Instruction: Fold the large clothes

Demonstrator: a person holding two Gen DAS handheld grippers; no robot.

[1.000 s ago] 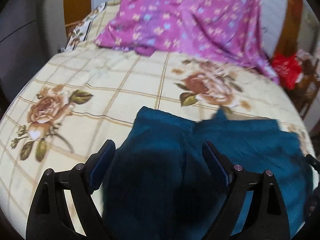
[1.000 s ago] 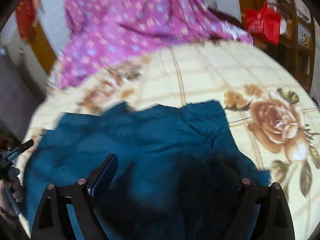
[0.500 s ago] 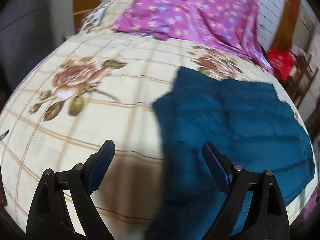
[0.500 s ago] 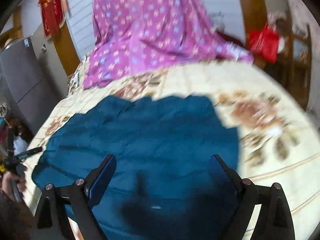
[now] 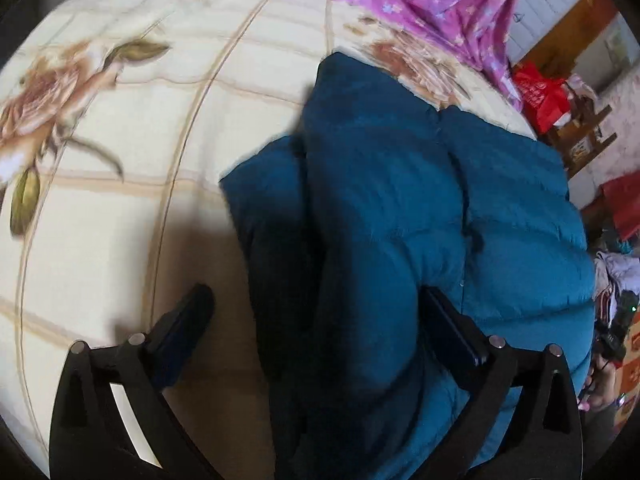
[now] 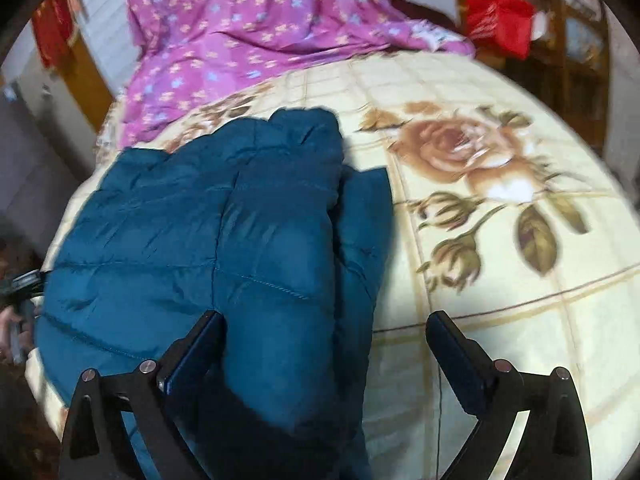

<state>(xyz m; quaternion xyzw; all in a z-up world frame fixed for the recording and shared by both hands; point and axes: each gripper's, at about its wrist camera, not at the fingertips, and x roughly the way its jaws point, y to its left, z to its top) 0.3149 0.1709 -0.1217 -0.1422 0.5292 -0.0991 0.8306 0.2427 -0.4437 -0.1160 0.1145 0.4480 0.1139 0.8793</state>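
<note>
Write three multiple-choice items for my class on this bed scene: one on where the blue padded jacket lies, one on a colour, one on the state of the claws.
1. Where does the blue padded jacket lie?
A. On the rose-print bedspread
B. On the floor
C. On a chair

2. What colour is the flowered cloth at the far end of the bed?
A. Green
B. Purple-pink
C. White

3. How do the right claw and left claw stand?
A. Both clamped shut on the jacket
B. Both wide, gripping nothing
C. One holds the cloth

Answers: 1 A, bedspread shows around the jacket's edges. 2 B, purple-pink with small flowers. 3 B, both views show fingers spread over the jacket's edge, pads not pressing it.
</note>
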